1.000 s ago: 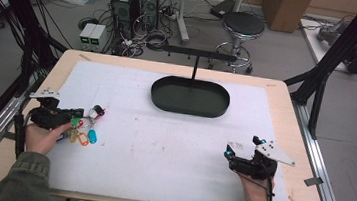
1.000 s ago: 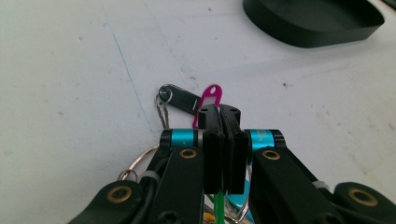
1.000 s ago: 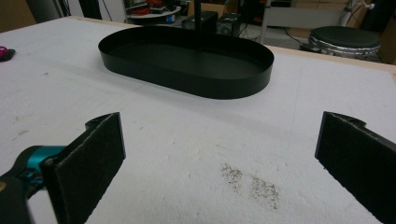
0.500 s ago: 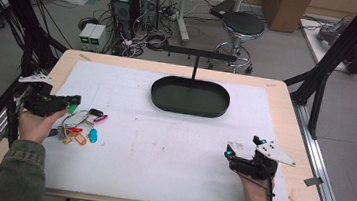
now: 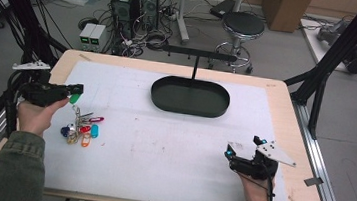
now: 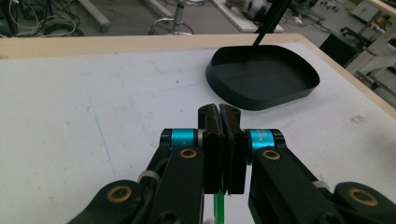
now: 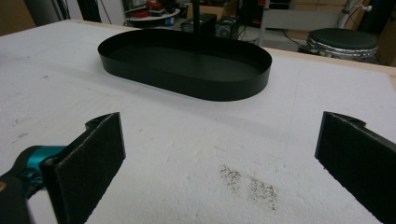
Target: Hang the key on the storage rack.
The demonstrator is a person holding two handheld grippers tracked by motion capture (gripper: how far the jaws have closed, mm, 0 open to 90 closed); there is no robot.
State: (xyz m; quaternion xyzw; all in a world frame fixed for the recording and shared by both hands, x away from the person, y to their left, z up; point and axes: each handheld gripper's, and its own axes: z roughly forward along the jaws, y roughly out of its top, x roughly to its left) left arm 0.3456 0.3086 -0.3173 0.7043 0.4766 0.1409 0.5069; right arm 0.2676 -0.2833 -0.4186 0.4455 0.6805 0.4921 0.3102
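We saw a workshop floor strewn with cables, computer towers and a round stool (image 5: 243, 25) beyond a wooden table (image 5: 287, 99) covered by a white sheet (image 5: 172, 145). At about twelve o'clock on the sheet stood a black oval tray (image 5: 190, 96), empty, with a dark post rising behind it. At nine o'clock the left gripper (image 5: 76, 89) was held above the sheet, its jaws pressed together on a green tag (image 5: 74, 98); in the left gripper view the pads (image 6: 208, 140) met with only a thin green strip (image 6: 218, 207) showing beneath them. From that tag a bunch of keys (image 5: 81, 128) with coloured tags trailed down, its lower end at the sheet, near the person's left hand (image 5: 34, 115). At five o'clock the right gripper (image 5: 228, 153) rested low on the sheet, its jaws spread wide with nothing between them, facing the tray.
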